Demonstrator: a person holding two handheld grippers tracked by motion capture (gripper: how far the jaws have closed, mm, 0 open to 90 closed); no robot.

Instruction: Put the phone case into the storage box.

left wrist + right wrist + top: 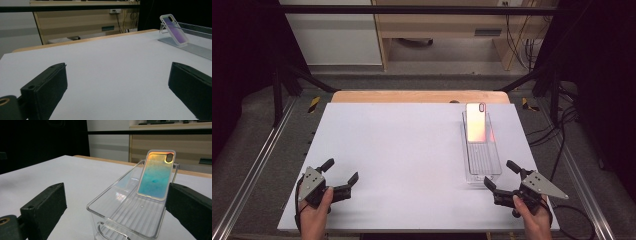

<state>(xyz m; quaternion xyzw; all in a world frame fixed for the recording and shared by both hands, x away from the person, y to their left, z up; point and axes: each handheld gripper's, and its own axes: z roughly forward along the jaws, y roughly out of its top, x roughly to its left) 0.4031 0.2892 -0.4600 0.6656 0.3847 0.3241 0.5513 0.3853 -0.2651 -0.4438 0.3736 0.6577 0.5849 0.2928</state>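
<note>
Both sets of jaws stand wide and empty as I line up. My right gripper (501,175) sits just short of the near end of the long clear plastic bin (100,206) on the right side of the white counter (412,150). The iridescent phone case with a translucent rim (157,173) leans upright against the bin's far wall. I'd say the reach comes next: go in over the rim, keep level, pinch the case by its side edges, lift straight up. My left gripper (343,171) waits well apart, near the front left corner; it could steady the bin
</note>
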